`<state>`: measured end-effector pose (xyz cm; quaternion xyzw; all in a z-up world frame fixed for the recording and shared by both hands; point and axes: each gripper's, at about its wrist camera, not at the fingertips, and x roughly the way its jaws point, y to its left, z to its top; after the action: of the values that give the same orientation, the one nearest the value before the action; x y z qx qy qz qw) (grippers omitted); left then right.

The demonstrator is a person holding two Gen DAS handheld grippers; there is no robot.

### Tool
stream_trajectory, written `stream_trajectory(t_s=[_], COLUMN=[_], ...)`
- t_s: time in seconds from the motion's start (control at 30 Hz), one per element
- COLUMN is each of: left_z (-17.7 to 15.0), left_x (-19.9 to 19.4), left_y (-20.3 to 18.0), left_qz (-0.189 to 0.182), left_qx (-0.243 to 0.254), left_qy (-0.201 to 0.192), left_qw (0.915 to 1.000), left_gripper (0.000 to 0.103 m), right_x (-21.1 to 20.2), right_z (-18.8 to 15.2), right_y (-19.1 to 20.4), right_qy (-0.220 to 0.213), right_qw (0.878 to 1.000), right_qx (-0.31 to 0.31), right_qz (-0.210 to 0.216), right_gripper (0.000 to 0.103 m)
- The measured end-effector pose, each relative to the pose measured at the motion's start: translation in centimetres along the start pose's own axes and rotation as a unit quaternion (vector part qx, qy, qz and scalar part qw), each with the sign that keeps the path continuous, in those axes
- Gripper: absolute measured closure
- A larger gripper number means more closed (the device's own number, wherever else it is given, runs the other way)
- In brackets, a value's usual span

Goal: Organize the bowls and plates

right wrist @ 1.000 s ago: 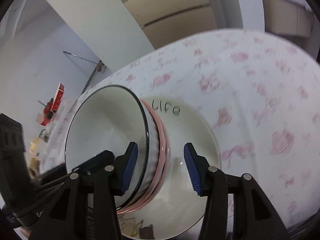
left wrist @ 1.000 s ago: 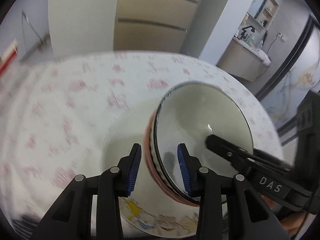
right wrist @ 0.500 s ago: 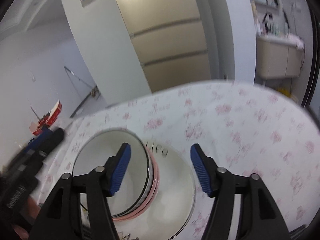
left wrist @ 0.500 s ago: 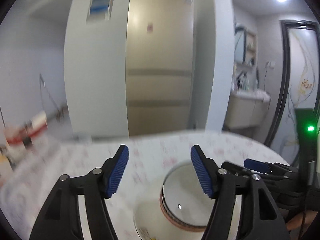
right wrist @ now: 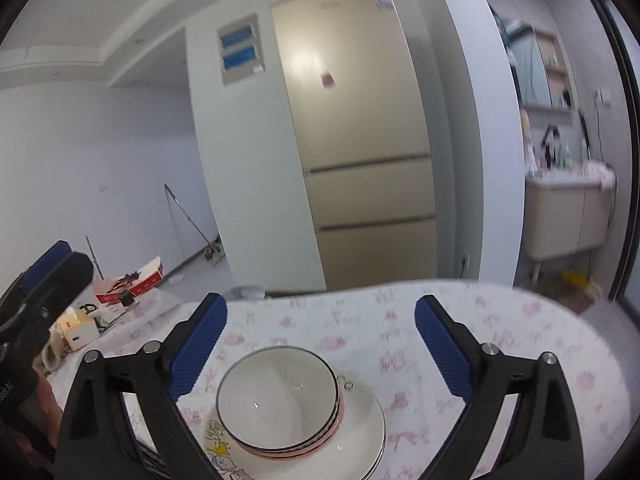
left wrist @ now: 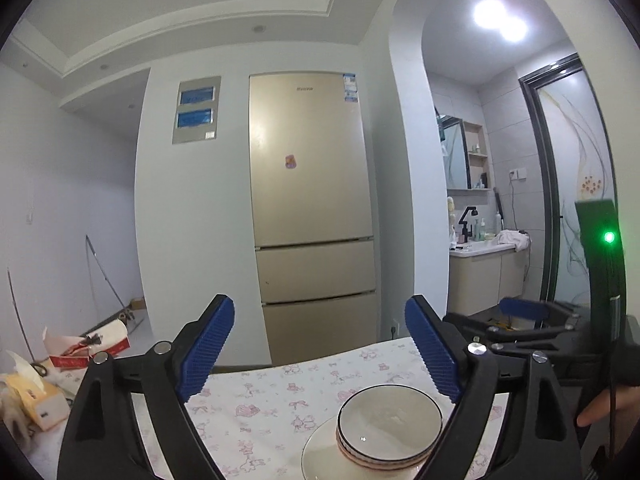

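Observation:
A white bowl with a dark rim (right wrist: 280, 400) sits nested on pink-edged bowls, and the stack stands on a white plate (right wrist: 360, 432) with a cartoon print. The left wrist view shows the same bowl (left wrist: 390, 432) and plate (left wrist: 320, 456) low in the picture. My right gripper (right wrist: 320, 344) hovers above and behind the stack, its jaws opening with nothing between them. My left gripper (left wrist: 320, 344) is raised too, pointing level at the room, its jaws opening and empty. Neither gripper touches the dishes.
The round table (right wrist: 500, 340) has a white cloth with pink prints. A tissue box (right wrist: 76, 328) and a red-and-white carton (right wrist: 132, 284) lie at its left. A gold fridge (left wrist: 312, 216) stands beyond, with a washbasin cabinet (left wrist: 480, 272) to the right.
Both grippers let go of the top bowl's rim, rose and drew back from the stack. Their jaws spread much wider, and the views tilted up toward the room.

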<state>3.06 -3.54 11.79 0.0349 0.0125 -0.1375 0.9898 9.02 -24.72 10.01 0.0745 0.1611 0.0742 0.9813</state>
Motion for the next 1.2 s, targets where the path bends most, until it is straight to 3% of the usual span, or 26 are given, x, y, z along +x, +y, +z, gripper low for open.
stream_trajectory(t_s=[0.07,0.47,1.0,1.1,1.2], left_z=[-0.1,-3.6,-11.4,-11.9,-11.9], left_x=[-0.9,-3.0,-0.7,-0.4,-0.9], left_y=[0.0,1.2,1.0,0.2,0.8], left_qz=[-0.003,0.007,0.012,0.011,0.005], left_qx=[0.003,-0.012,-0.004,0.014,0.001], left_qy=[-0.007,-0.020,0.025,0.039,0.026], left_qw=[1.0000,0.9997,0.9996,0.9991,0.9997], left_gripper=[0.001,0.000,0.000,0.000,0.000], right_x=[-1.0,-4.7,-3.9,-3.9,-3.5], right_z=[0.1,-2.1,-8.3,-9.0,-10.0], right_y=[0.5,2.6,1.8,1.7,1.8], right_qy=[-0.021,-0.108,-0.103,-0.109,-0.097], right_qw=[1.000,0.991,0.991,0.991,0.991], right_qx=[-0.008,-0.070,-0.074,-0.068,-0.071], right_qz=[0.003,-0.023,-0.036,-0.039,-0.051], right_gripper=[0.001,0.000,0.000,0.000,0.000])
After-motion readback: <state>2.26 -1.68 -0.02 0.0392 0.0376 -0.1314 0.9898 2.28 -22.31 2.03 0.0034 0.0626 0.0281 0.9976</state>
